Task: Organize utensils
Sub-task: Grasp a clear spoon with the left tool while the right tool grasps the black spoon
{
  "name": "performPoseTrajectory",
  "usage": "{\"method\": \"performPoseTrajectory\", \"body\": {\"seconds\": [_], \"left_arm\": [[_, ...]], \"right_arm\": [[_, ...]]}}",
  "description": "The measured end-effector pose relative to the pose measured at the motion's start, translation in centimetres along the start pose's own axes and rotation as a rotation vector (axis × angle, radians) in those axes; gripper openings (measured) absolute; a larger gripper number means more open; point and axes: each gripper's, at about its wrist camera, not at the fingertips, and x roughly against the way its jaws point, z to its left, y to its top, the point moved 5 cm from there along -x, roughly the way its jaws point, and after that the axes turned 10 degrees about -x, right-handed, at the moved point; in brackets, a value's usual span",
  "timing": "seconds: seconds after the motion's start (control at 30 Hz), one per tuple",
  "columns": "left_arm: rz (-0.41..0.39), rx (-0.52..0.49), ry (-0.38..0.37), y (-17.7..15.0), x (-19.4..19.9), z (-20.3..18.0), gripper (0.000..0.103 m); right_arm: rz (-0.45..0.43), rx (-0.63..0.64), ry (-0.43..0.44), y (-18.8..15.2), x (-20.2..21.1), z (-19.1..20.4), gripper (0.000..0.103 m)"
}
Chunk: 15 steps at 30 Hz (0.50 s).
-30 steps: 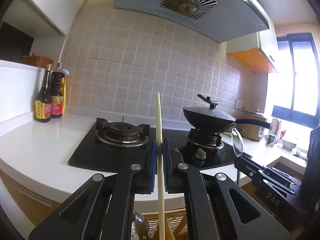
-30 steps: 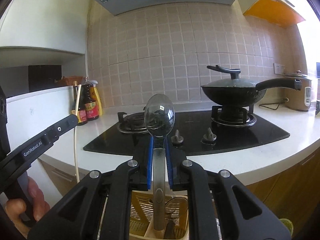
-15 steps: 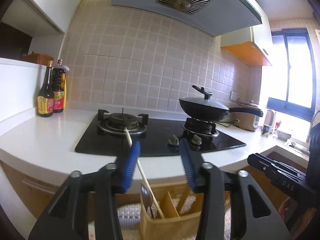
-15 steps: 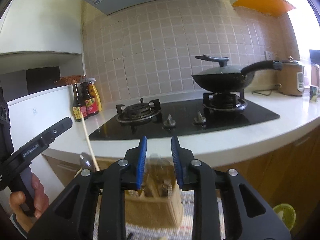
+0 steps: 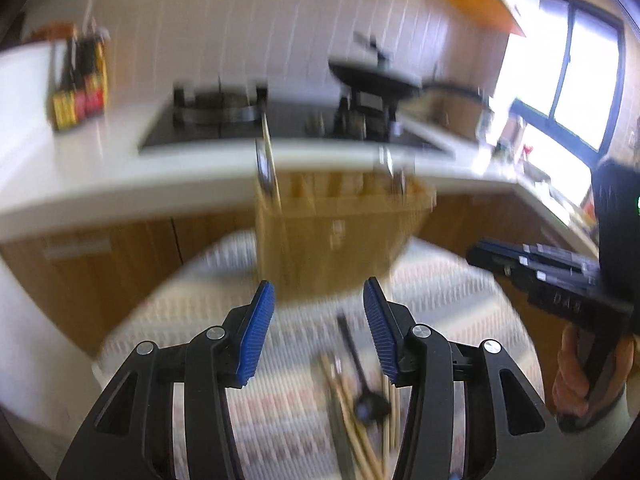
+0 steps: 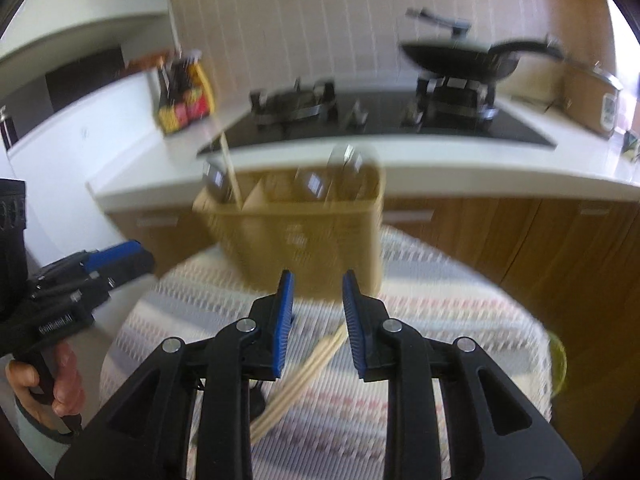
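A tan utensil holder (image 5: pixel 336 232) stands on a striped mat (image 5: pixel 208 320); it also shows in the right wrist view (image 6: pixel 296 236). A chopstick (image 5: pixel 270 160) and spoons (image 6: pixel 344 172) stand in its compartments. My left gripper (image 5: pixel 318 328) is open and empty above the mat, near loose chopsticks (image 5: pixel 352 420) and a black spoon (image 5: pixel 360 376). My right gripper (image 6: pixel 316 320) is open and empty over the loose chopsticks (image 6: pixel 304 372). Both views are blurred by motion.
Behind the mat runs a white counter (image 6: pixel 440 164) with a black gas hob (image 6: pixel 360 120), a wok (image 6: pixel 464 60), sauce bottles (image 6: pixel 184 92) and a rice cooker (image 6: pixel 592 92). Wooden cabinet fronts (image 6: pixel 520 240) lie below the counter.
Both grippers let go of the chopstick and the spoon, which now stand in the holder. Both have dropped and pulled back to just above the mat, jaws open wider.
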Motion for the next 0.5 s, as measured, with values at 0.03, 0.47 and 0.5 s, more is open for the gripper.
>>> {"method": "performPoseTrajectory", "body": {"seconds": [0.03,0.47,0.5], "left_arm": [[0.046,0.004,-0.016,-1.0,-0.7,0.0,0.045],[0.349,-0.013,-0.122,-8.5,-6.9,-0.2,0.041],[0.363,-0.022,-0.114,-8.8,-7.2,-0.2,0.041]], "right_arm": [[0.03,0.005,0.0,-0.4,-0.6,0.1,0.023],[0.416,-0.102,0.112,-5.7,-9.0,0.9,0.023],[0.426,-0.106,0.111,-5.6,-9.6,0.9,0.023]]}}
